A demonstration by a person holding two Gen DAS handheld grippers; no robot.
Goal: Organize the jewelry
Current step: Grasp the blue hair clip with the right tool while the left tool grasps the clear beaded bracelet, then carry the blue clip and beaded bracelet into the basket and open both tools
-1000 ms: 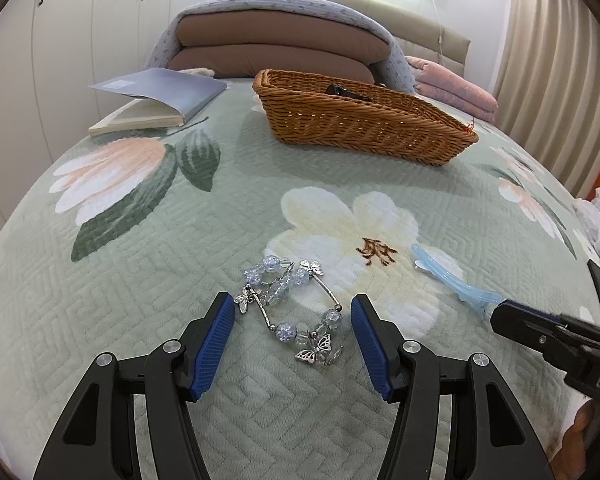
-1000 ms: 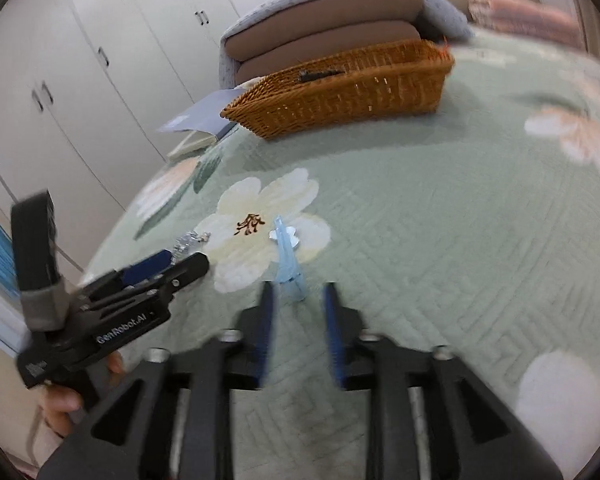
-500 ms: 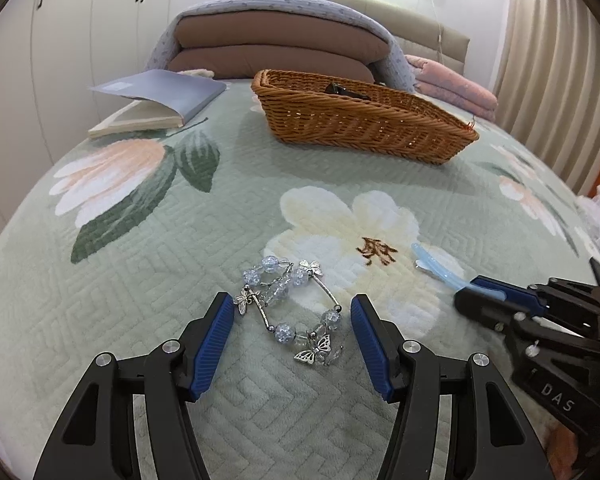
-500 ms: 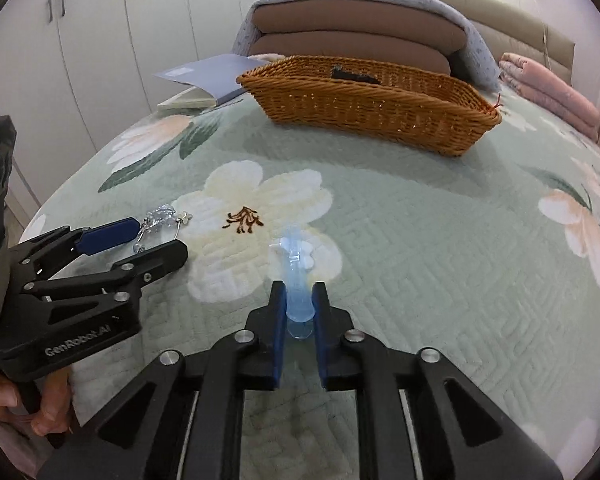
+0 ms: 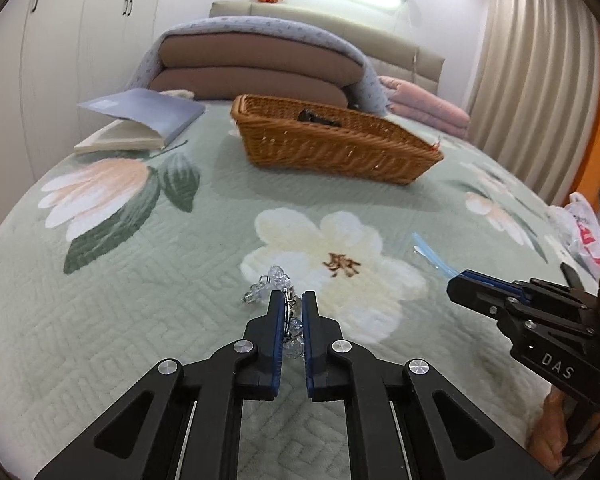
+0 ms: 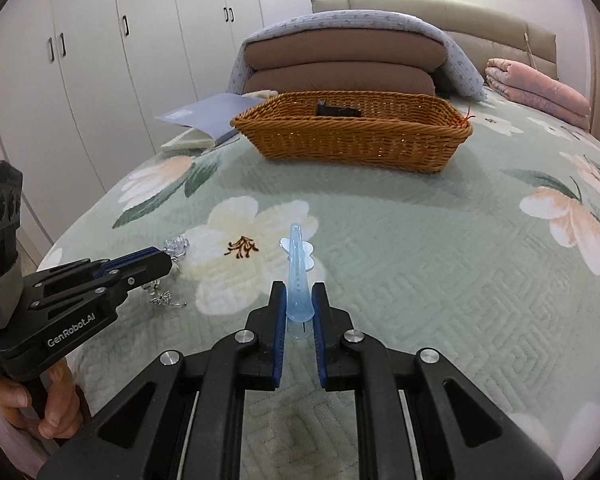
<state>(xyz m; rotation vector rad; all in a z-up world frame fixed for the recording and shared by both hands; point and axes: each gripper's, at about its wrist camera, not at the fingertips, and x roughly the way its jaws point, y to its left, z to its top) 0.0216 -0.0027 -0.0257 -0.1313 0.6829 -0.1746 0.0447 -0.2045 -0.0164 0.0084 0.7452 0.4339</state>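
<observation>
1. While our left gripper (image 5: 293, 300) clamps the beaded bracelet (image 5: 278, 280) on the floral bedspread (image 5: 140, 320), our right gripper (image 6: 298, 292) pinches the blue hair clip (image 6: 297, 268).
2. We see the wicker basket (image 6: 352, 140) well beyond both.

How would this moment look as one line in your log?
left claw: shut on bead bracelet | right claw: shut on blue hair clip | wicker basket: ahead on bed
</observation>
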